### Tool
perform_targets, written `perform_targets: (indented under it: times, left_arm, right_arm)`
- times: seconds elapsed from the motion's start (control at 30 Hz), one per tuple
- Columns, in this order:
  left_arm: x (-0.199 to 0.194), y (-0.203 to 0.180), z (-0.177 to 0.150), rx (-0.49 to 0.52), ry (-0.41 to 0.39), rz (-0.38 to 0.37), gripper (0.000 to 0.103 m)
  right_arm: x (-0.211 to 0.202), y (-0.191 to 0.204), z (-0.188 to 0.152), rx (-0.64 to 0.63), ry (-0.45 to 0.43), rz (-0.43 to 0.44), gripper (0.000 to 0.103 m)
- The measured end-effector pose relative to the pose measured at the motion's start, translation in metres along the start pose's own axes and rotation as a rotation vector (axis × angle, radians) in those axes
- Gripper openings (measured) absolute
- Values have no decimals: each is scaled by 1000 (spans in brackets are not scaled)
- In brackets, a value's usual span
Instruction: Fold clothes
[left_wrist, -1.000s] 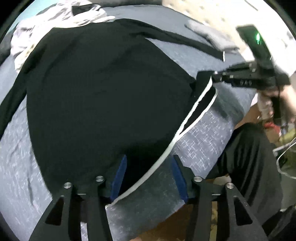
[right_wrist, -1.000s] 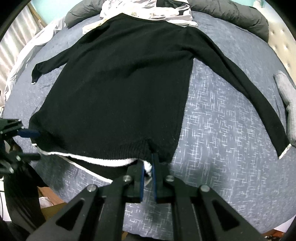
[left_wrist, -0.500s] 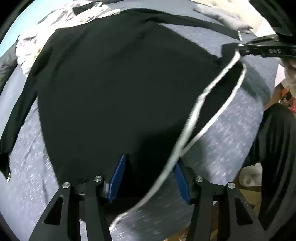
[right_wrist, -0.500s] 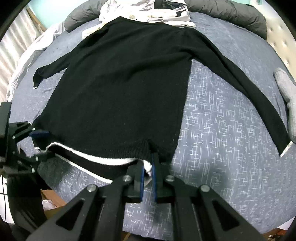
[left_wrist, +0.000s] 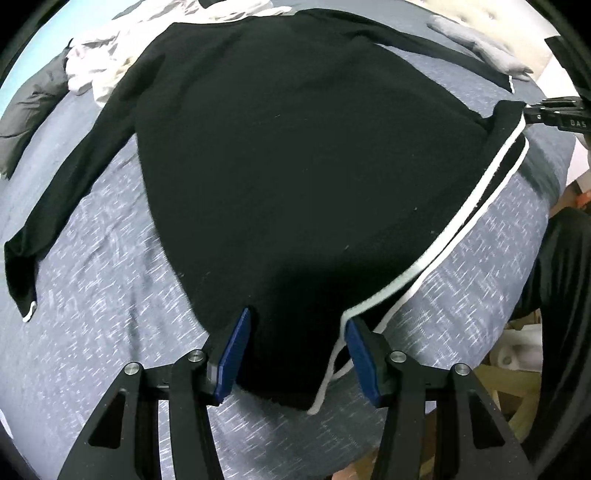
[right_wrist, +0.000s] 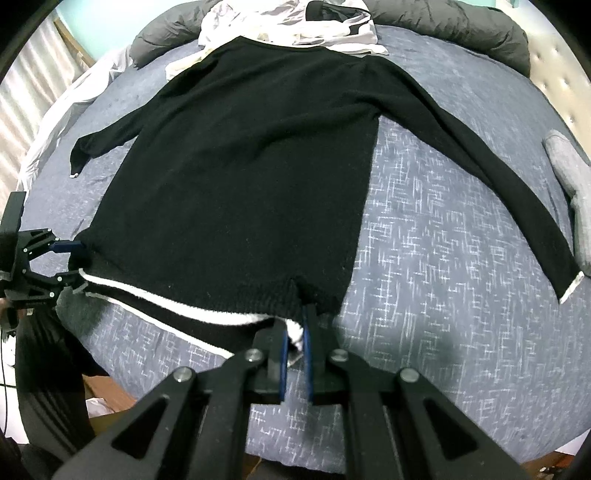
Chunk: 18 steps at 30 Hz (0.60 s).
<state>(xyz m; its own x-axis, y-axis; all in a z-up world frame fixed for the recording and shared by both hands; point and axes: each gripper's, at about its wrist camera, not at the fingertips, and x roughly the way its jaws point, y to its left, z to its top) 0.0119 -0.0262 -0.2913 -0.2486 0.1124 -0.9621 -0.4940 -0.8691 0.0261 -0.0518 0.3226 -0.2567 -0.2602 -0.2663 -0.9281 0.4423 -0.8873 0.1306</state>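
The right gripper (right_wrist: 294, 334) is clamped on the bottom hem of a black sweater (right_wrist: 258, 166), its blue-padded fingers (right_wrist: 282, 354) pressed together over a bunched bit of black knit and white trim at the garment's right corner. The left gripper (left_wrist: 295, 354) has its blue pads (left_wrist: 234, 356) spread wide on either side of the hem's opposite corner, the fabric lying between them without being pinched; seen from the right wrist camera, the same tool (right_wrist: 74, 266) sits at the sweater's lower left corner with its fingers parted. From the left wrist camera, the right gripper (left_wrist: 526, 112) shows at the frame's edge, carrying the partly readable letters "DAS", the rest cut off. The sweater lies flat, front down or up cannot be told, on a blue-grey patterned bedspread (right_wrist: 443, 258), collar away from the tools and both sleeves stretched outward, the white-edged cuffs (right_wrist: 571, 286) resting on the cover. A white stripe (right_wrist: 177, 302) runs along the hem, which is lifted slightly so that two layers show apart. Beyond the collar sits a heap of white and grey clothes (right_wrist: 306, 22), touching the neckline, with a dark grey duvet (right_wrist: 461, 26) behind. A grey folded garment (right_wrist: 576, 199) lies near the right sleeve, beside a tufted headboard (right_wrist: 557, 77).
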Motion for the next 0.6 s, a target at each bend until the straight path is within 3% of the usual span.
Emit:
perform_targets:
  times: [0.2, 0.33, 0.6]
  left_arm:
    - [-4, -9, -10, 66, 27, 39, 56]
    - [5, -11, -13, 52, 57, 41, 56]
    - [-10, -14, -14, 25, 2, 6, 57]
  right_arm:
    - [-5, 4, -8, -17, -10, 6, 6]
    - [-7, 3, -13, -12, -14, 9, 6]
    - [-3, 2, -17, -3, -9, 11, 6]
